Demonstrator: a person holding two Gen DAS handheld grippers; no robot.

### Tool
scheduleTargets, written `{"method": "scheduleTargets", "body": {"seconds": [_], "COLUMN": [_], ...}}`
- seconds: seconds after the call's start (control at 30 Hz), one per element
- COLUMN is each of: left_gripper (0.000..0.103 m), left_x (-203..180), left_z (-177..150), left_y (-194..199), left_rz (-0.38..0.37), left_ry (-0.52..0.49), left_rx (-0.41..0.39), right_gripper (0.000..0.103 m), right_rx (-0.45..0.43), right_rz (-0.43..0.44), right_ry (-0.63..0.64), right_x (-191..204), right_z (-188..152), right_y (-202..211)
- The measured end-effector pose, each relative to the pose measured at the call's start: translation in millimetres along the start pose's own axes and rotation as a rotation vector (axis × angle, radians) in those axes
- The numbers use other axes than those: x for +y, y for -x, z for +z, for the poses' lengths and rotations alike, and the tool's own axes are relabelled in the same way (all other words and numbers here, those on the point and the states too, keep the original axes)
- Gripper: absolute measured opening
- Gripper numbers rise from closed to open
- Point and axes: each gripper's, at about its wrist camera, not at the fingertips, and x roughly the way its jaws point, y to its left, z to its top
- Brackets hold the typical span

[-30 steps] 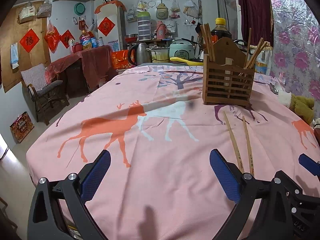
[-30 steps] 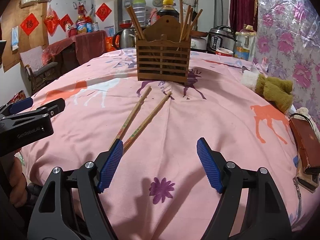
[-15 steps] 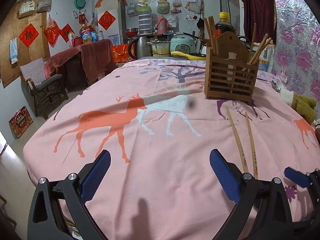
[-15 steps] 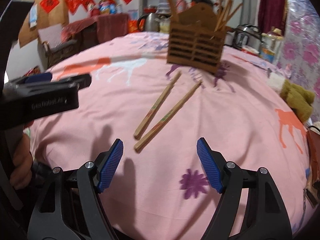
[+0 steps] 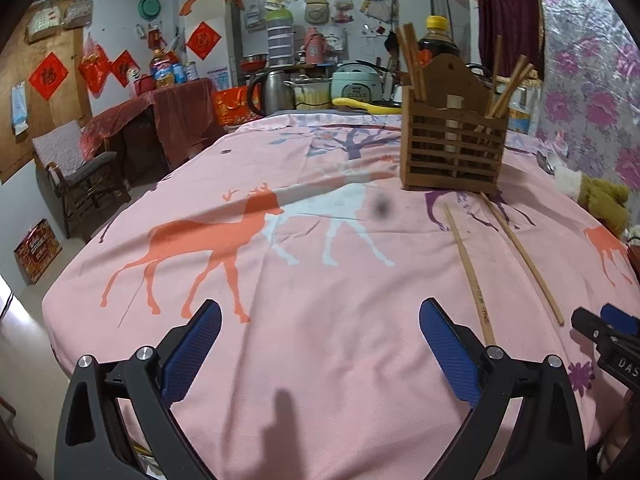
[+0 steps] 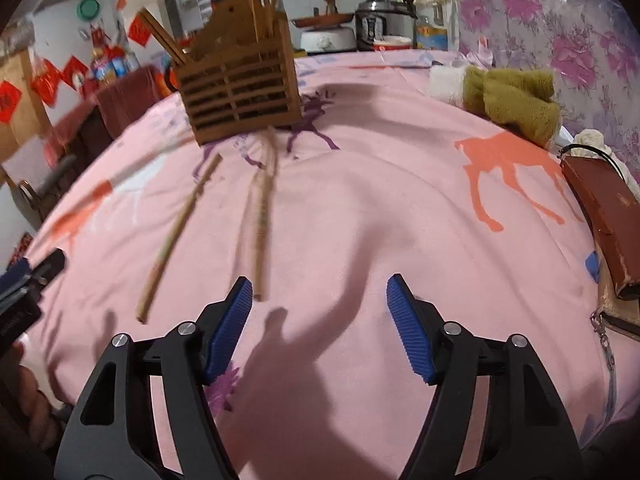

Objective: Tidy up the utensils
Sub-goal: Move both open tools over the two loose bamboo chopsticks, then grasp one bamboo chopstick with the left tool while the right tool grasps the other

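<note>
Two wooden chopsticks lie loose on the pink deer-print cloth: one (image 5: 466, 264) to the left, the other (image 5: 520, 252) to the right; in the right wrist view they show as one chopstick (image 6: 176, 232) and a blurred one (image 6: 262, 224). A slatted wooden holder (image 5: 452, 152) with several chopsticks upright in it stands beyond them; it also shows in the right wrist view (image 6: 240, 92). My left gripper (image 5: 320, 344) is open and empty above the near cloth. My right gripper (image 6: 320, 320) is open and empty, just right of the near chopstick ends.
A green and white cloth bundle (image 6: 508, 100) and a brown case (image 6: 604, 220) lie at the table's right edge. Kettle, pots and a rice cooker (image 5: 356, 88) crowd the far end. A chair (image 5: 80, 176) stands left of the table.
My right gripper has swung right and tilted; the chopsticks now lie left of its fingers. My left gripper has pulled back slightly and stays open.
</note>
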Motion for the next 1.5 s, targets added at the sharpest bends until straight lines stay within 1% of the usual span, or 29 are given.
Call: {"method": "scheduleTargets", "body": {"seconds": [0.13,0.23,0.4,0.47,0.53,0.57,0.63,0.7,0.77,0.8,0.83,0.87,0.93,1.07,1.17,1.2,1.27,1.3,1.37,1.4,1.43,1.47,1.5], "left_gripper": [0.097,0.097,0.097,0.092,0.076,0.071,0.051,0.044,0.039,0.027,0.013,0.01,0.006,0.006,0.008,0.011,0.02,0.026,0.029,0.03,0.03,0.03,0.029], "left_x": [-8.2,-17.4,-37.1,-47.8,-58.5,-63.5,-75.2,-82.7,-84.4,-83.5,-81.6,-78.8,-67.4,-42.2,-32.7,-31.3,-30.2,-30.6,-32.2,-33.6,-34.2,-34.3,-33.0], "left_z": [-1.3,-4.6,-13.0,-15.6,-18.1,-19.6,-23.1,-23.9,-23.2,-22.0,-21.4,-21.0,-16.9,-13.3,-14.1,-13.8,-14.1,-14.8,-16.6,-17.3,-17.8,-18.0,-17.8], "left_y": [1.8,2.5,-1.1,-4.8,-10.7,-13.8,-21.7,-27.0,-28.9,-30.8,-31.3,-31.7,-33.8,-37.4,-40.6,-41.1,-39.8,-39.3,-38.1,-38.2,-37.8,-38.0,-38.0], "left_rz": [-0.027,-0.069,-0.19,-0.255,-0.3,-0.313,-0.334,-0.351,-0.368,-0.38,-0.374,-0.366,-0.337,-0.28,-0.278,-0.28,-0.284,-0.288,-0.289,-0.287,-0.284,-0.284,-0.288], "left_ry": [-0.039,-0.08,-0.161,-0.199,-0.236,-0.25,-0.284,-0.302,-0.299,-0.287,-0.279,-0.269,-0.228,-0.167,-0.132,-0.125,-0.128,-0.13,-0.14,-0.145,-0.149,-0.148,-0.143], "left_rx": [-0.008,-0.004,0.033,0.054,0.085,0.098,0.127,0.14,0.137,0.139,0.139,0.137,0.133,0.13,0.145,0.146,0.142,0.138,0.13,0.127,0.123,0.121,0.121], "right_gripper": [0.068,0.069,0.069,0.069,0.069,0.069,0.069,0.069,0.069,0.069,0.069,0.069,0.069,0.069,0.069,0.068,0.068,0.068,0.063,0.058,0.052,0.048,0.04], "right_rx": [-0.035,-0.025,0.003,0.005,0.01,0.011,0.013,0.015,0.012,0.01,0.009,0.007,0.002,-0.01,-0.023,-0.029,-0.04,-0.04,-0.032,-0.028,-0.02,-0.015,-0.01], "right_rz": [0.011,0.009,-0.01,-0.019,-0.022,-0.021,-0.014,-0.006,-0.002,0.0,0.003,0.006,0.011,0.032,0.043,0.045,0.049,0.053,0.056,0.058,0.062,0.066,0.07], "right_ry": [0.065,0.053,-0.008,-0.036,-0.073,-0.087,-0.123,-0.147,-0.153,-0.151,-0.148,-0.143,-0.131,-0.074,-0.011,0.006,0.025,0.027,0.023,0.023,0.023,0.023,0.024], "right_x": [14.6,12.5,0.5,-5.2,-12.2,-14.9,-21.5,-26.5,-27.9,-27.2,-26.5,-25.2,-23.0,-11.7,0.7,4.2,7.8,7.9,7.4,7.3,7.1,7.2,7.4], "right_z": [-4.1,-2.7,1.3,2.9,4.0,4.2,5.7,6.6,7.1,7.2,7.0,6.9,6.5,4.6,1.8,1.2,0.7,0.8,0.4,0.0,-0.2,-0.6,-1.0], "right_y": [8.1,6.6,-2.8,-4.1,-4.9,-5.2,-5.9,-6.4,-6.2,-5.9,-5.9,-5.8,-4.9,-2.8,-0.4,0.7,2.6,2.5,0.8,0.0,-1.6,-2.7,-3.9]}}
